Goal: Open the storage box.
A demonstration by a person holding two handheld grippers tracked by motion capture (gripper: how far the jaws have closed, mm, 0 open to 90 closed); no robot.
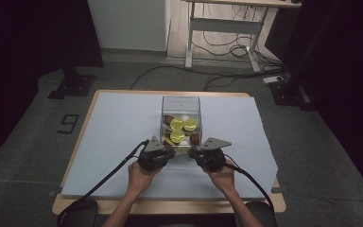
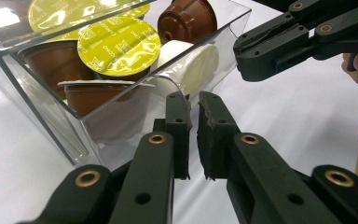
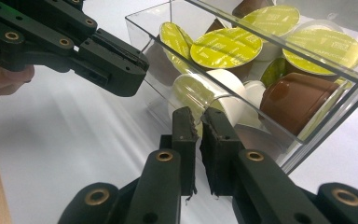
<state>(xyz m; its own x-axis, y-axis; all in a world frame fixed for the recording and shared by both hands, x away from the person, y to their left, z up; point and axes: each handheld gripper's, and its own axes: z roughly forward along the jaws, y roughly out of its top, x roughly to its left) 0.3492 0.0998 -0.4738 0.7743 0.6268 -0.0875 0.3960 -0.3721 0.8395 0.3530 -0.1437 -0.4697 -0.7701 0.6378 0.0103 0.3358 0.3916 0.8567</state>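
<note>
both grippers closed by the pod box

the left gripper (image 1: 166, 152) and the right gripper (image 1: 194, 152) both have their jaws together, holding nothing. they sit just in front of the clear box (image 1: 181, 101) of coffee pods (image 1: 177, 123) in the middle of the table (image 1: 118, 118). a push could slide or tip the box. the grippers could bump each other too.

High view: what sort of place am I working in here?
Probably a lab or office recording room, not a home: a wooden table under a white sheet, a height-adjustable desk frame behind, loose floor cables, and black stands at the sides.
</note>
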